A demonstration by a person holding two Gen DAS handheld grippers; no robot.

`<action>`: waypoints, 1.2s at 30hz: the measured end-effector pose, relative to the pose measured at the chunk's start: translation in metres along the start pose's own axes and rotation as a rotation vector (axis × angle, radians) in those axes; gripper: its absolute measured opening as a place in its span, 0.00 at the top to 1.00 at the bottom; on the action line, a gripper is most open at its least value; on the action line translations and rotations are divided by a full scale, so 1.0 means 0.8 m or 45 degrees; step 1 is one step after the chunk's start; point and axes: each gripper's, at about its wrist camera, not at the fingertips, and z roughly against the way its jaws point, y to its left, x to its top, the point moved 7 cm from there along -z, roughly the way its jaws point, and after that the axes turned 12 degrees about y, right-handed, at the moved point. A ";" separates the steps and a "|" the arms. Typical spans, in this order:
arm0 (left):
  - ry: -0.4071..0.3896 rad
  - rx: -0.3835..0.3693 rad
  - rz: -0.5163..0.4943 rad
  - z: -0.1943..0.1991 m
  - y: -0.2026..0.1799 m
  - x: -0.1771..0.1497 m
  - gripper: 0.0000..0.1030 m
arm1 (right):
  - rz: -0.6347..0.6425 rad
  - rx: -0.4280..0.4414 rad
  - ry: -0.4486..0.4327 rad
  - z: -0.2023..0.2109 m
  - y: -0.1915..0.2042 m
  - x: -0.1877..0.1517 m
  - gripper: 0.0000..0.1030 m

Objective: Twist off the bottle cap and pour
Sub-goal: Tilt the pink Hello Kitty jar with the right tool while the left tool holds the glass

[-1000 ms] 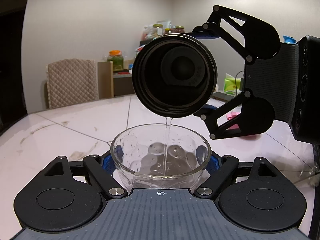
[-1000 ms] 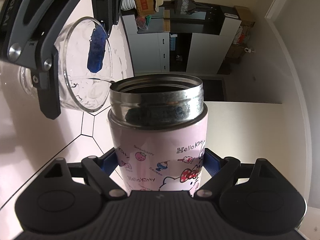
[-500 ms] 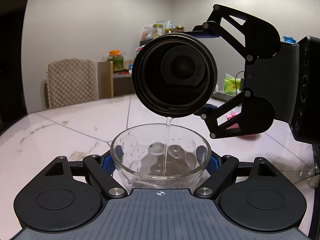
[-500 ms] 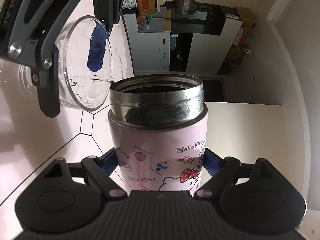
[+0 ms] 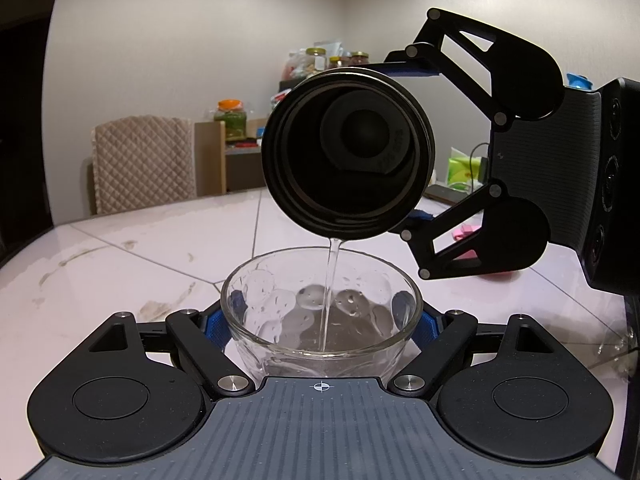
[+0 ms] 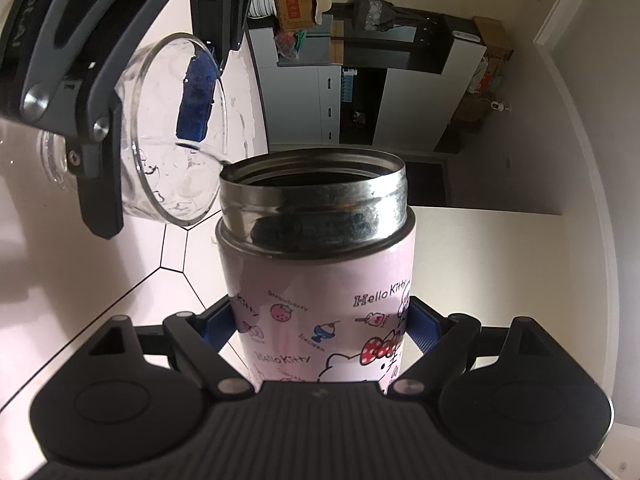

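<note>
My left gripper [image 5: 320, 320] is shut on a clear glass bowl [image 5: 276, 320] and holds it upright on the table. My right gripper [image 6: 320, 328] is shut on a pink Hello Kitty bottle [image 6: 320, 280] with its cap off. The bottle is tipped on its side above the bowl, its open steel mouth [image 5: 347, 154] facing the left wrist camera. A thin stream of water [image 5: 330, 288] runs from the bottle's lower lip into the bowl, which holds a shallow pool. In the right wrist view the bowl [image 6: 168, 140] sits just left of the bottle's mouth. No cap shows in either view.
The white marble-tiled table [image 5: 120, 256] spreads around the bowl. A chair with a quilted cover [image 5: 144, 160] stands at the far side. A shelf with jars [image 5: 320, 60] is behind. A pink item [image 5: 466, 236] and a green tissue pack [image 5: 464, 168] lie at the right.
Both grippers have stayed in place. The water keeps streaming from the bottle into the bowl.
</note>
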 end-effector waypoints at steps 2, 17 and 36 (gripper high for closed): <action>0.000 0.000 0.000 0.000 0.000 0.000 0.15 | 0.000 0.001 -0.001 -0.001 0.009 -0.004 0.15; 0.001 0.001 0.002 -0.001 0.002 0.001 0.14 | 0.007 -0.006 0.003 0.019 0.029 -0.005 0.15; 0.000 0.000 0.003 -0.003 0.003 0.001 0.14 | 0.037 -0.018 0.008 0.021 -0.015 0.002 0.15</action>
